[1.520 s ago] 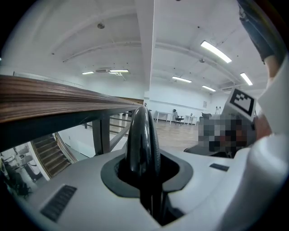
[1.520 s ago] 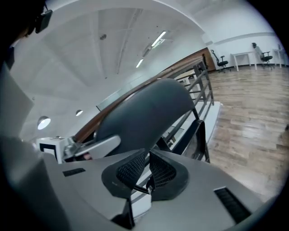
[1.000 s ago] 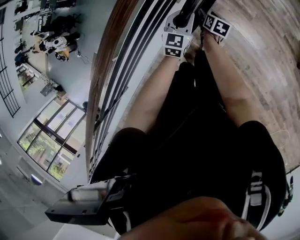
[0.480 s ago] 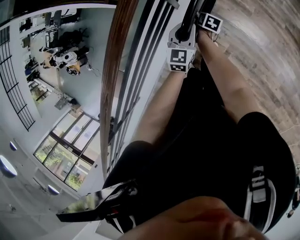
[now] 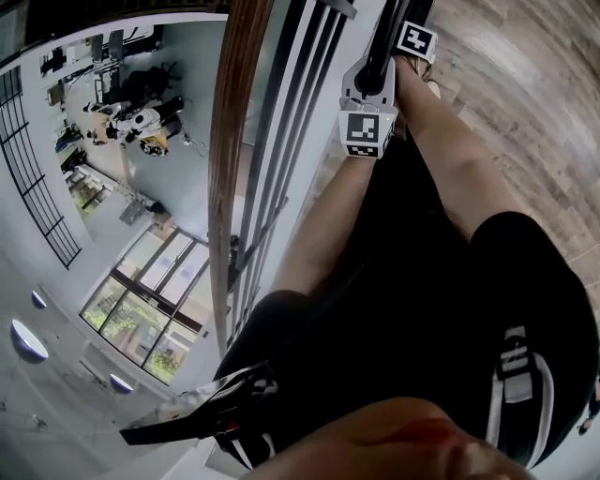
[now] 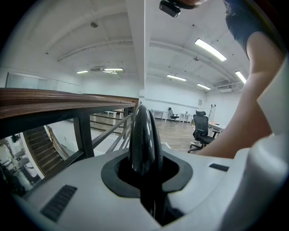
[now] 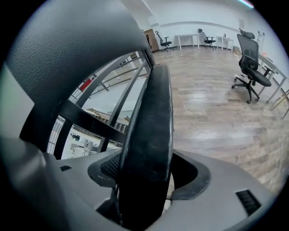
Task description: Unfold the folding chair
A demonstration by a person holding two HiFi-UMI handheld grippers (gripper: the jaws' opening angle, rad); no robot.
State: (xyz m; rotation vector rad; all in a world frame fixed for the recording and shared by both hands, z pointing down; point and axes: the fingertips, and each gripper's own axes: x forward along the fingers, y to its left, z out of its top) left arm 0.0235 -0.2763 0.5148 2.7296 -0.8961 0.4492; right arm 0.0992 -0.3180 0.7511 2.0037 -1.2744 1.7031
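Note:
The black folding chair (image 5: 379,49) stands at the top of the head view, beside the railing. My left gripper (image 5: 371,73) is shut on a rounded black tube of the chair frame (image 6: 144,135), which rises between the jaws. My right gripper (image 5: 403,26) sits just beyond it. Its jaws have just been opening, and they grip the thick black seat edge (image 7: 151,135) that fills the gap between them. The padded black backrest (image 7: 72,49) looms at the upper left of the right gripper view. Both forearms hide much of the chair from the head view.
A railing with a wooden handrail (image 5: 234,141) and dark bars (image 5: 272,159) runs close on the left, with a lower floor beyond it. Wood flooring (image 5: 525,103) lies to the right. Black office chairs (image 7: 250,49) and white desks (image 7: 189,38) stand further off.
In the head view the left gripper's marker cube has slid down the picture toward me. The right one has shifted left and up, so the two grippers now sit nearly in line.

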